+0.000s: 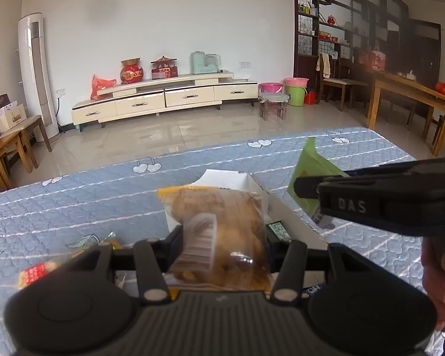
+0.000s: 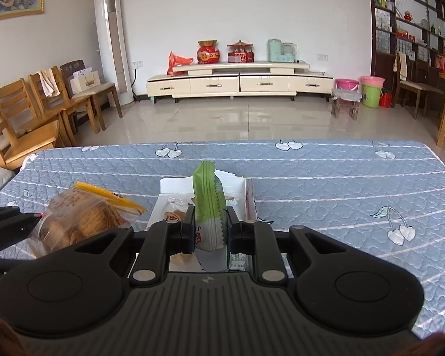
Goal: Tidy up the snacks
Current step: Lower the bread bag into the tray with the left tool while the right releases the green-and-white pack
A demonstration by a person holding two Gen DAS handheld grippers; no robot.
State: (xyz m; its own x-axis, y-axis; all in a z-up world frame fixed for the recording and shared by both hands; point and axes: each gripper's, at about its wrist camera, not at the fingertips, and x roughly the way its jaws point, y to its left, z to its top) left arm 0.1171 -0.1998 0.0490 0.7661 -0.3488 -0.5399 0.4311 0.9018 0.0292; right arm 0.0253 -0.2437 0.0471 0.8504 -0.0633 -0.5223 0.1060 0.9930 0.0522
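Above the middle of the quilted blue tabletop, I hold two snacks in the air over an open white box that sits near the centre of the cloth. My left tool is pressed against the sides of a clear bag of golden biscuits, its yellow sealed edge pointing toward the far edge of the tabletop and a white barcode label facing up. My right tool is pinching a green snack packet, held upright on its edge with the zigzag seal pointing up and away from me; in the left wrist view the same packet shows tilted beside the box, just off its right wall, with the black arm of the right tool across it. From the right wrist view, the biscuit bag hangs to the left of the box, near the tabletop's left edge. Inside the box lie a few small wrapped snacks, though I cannot make out what they are. More loose packets rest on the cloth toward the near edge beneath my left tool, among them a red-and-yellow wrapper at the near left. Beyond the far edge of the tabletop stand a cream TV cabinet, a tall white air conditioner and wooden chairs.
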